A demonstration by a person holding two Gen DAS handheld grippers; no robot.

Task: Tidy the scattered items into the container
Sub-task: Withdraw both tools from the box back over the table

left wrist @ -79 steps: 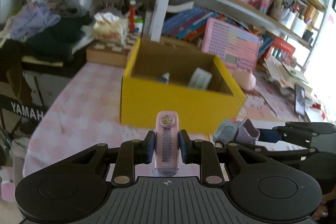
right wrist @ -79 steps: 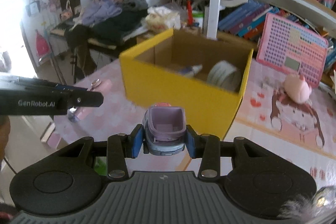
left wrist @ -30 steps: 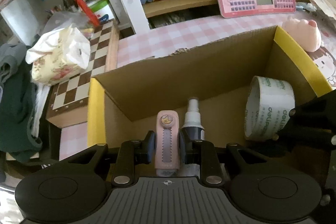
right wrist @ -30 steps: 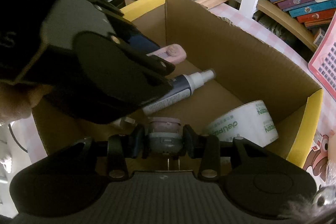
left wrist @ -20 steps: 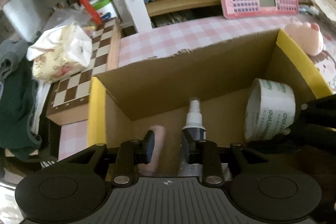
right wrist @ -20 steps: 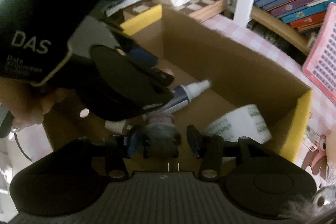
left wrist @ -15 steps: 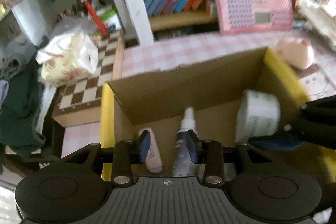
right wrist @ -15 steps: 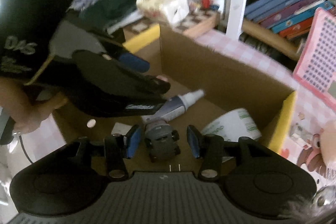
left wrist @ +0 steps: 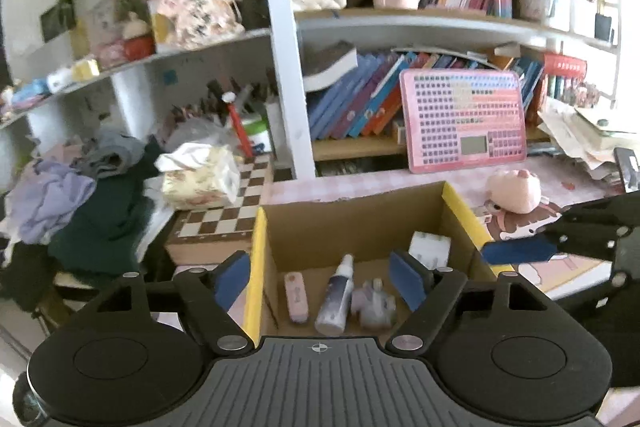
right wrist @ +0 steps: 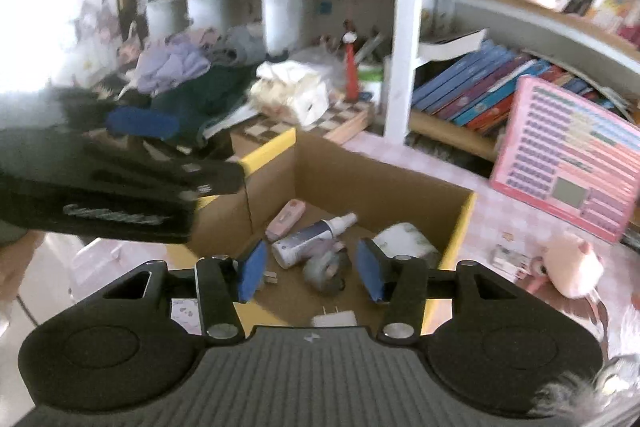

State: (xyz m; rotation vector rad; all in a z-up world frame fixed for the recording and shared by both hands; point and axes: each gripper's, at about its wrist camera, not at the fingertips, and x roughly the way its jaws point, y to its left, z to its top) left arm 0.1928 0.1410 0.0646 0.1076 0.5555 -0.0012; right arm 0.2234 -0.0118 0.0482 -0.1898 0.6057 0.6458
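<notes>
The yellow cardboard box stands open on the pink checked table; it also shows in the right wrist view. Inside lie a pink clip-like item, a spray bottle, a grey-lilac toy car, a tape roll and a white plug. My left gripper is open and empty, above the box's near edge. My right gripper is open and empty, above the box. Each gripper shows in the other's view.
A chessboard with a tissue pack lies behind the box on the left. A pink keyboard toy leans on the bookshelf. A pink plush pig sits right of the box. Clothes pile at far left.
Both grippers let go of their items, the pink clip and the toy car, which now lie in the box. Both grippers have opened wide and risen back from the box.
</notes>
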